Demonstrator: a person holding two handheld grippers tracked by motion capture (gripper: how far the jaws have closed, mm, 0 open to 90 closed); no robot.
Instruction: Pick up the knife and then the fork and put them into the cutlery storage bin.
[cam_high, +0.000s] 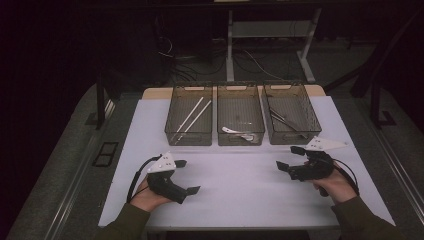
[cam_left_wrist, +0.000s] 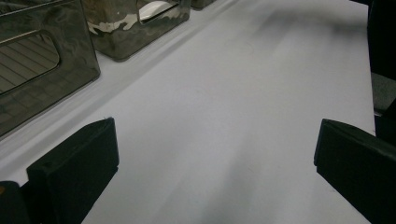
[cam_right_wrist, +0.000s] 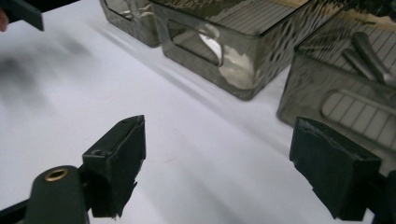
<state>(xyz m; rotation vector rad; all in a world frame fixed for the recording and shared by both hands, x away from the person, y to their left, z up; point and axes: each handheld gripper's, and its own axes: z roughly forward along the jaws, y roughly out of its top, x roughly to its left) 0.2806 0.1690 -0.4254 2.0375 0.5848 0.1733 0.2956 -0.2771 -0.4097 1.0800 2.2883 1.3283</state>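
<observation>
Two hand-held grippers rest low over the white table, one in each of the person's hands, forearms in dark green sleeves coming in from the near edge. The left gripper sits at the near left, its jaws pointing toward the table's middle and spread wide with nothing between them; in the left gripper view the two black jaws stand far apart over bare white surface. The right gripper sits at the near right, aimed leftward and slightly toward the bins, its jaws likewise spread wide and empty, as the right gripper view confirms.

Three smoky translucent bins stand side by side across the far part of the table, just beyond both grippers and apart from them. The left bin holds two long white sticks lying diagonally. The middle bin holds a white utensil near its front wall; its exact kind is hard to tell. The right bin holds dark metal utensils, seen close in the right gripper view as greyish handles.

Between the grippers and the bins the table surface lies open.
</observation>
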